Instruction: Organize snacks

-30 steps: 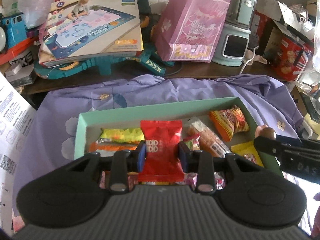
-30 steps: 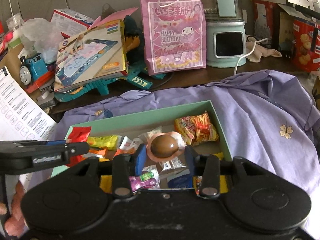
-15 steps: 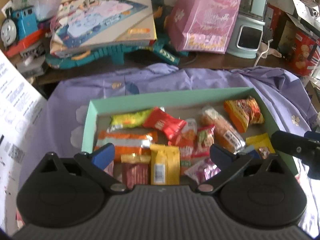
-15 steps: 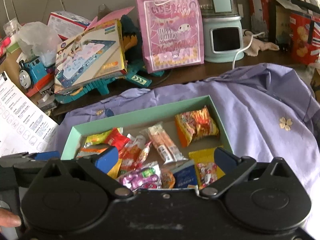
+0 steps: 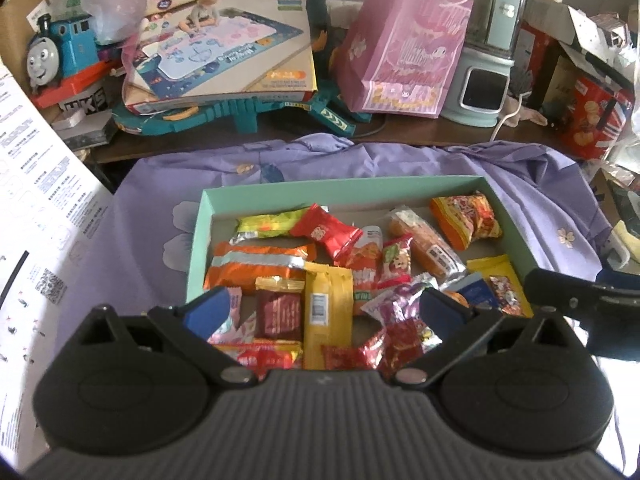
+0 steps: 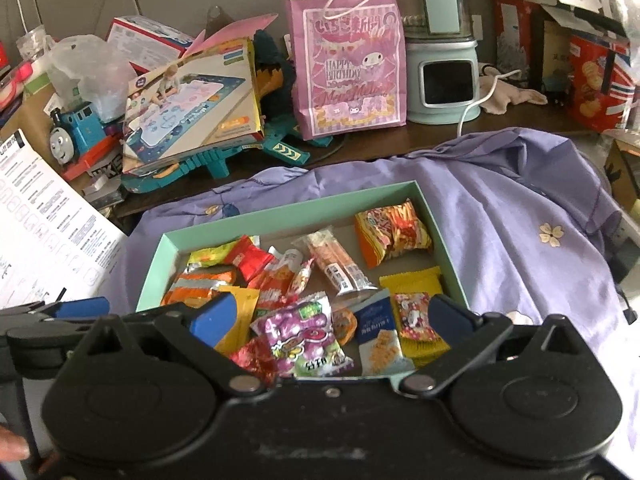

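Mint-green cardboard tray (image 5: 199, 232) on wrinkled lilac cloth (image 5: 532, 184), holding the crinkly foil and plastic snack packets (image 5: 326, 272). Left claw (image 5: 324, 306) and right claw (image 6: 326, 316) hover over the tray's near edge, both released and empty. Judged step: between placements; next, fetch any snack outside the tray.

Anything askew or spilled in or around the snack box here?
Nothing has spilled: every packet sits inside the green box. Inside it is a loose jumble, though; the red packet lies tilted across its neighbours. Both grippers, left and right, are open and empty.
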Motion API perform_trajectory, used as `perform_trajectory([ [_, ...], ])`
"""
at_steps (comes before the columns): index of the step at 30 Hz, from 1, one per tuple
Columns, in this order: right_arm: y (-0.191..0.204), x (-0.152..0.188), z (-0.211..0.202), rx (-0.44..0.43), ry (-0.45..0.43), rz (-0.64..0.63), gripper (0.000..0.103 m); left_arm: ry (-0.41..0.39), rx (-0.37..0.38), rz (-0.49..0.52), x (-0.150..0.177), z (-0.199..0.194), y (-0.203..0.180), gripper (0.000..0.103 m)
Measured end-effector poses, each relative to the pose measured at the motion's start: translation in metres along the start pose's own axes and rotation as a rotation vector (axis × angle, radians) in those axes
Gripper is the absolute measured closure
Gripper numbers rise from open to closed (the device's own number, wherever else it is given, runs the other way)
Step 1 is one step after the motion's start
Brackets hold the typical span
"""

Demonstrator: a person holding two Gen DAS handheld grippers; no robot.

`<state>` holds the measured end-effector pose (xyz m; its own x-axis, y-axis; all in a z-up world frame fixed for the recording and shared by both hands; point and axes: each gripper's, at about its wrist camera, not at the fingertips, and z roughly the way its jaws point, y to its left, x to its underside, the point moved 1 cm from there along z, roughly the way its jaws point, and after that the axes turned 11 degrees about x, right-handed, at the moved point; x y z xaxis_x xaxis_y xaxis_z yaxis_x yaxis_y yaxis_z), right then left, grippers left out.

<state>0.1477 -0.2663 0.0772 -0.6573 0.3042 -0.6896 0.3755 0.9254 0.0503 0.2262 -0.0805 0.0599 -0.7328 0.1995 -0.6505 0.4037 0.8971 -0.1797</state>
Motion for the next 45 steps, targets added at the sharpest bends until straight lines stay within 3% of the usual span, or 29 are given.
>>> perform_trajectory([
  [10,-0.005,0.036,-0.045,0.019,0.013,0.000,0.000,-0.013,0.023,-0.004,0.040,-0.048,-0.008,0.000],
  [23,-0.023,0.087,-0.073,0.059,0.079,0.011,0.000,0.022,0.027,-0.047,0.099,-0.075,0.004,0.000],
  [45,-0.021,0.121,-0.044,0.114,0.187,-0.028,0.000,0.097,-0.070,-0.139,0.138,-0.058,0.039,0.000],
])
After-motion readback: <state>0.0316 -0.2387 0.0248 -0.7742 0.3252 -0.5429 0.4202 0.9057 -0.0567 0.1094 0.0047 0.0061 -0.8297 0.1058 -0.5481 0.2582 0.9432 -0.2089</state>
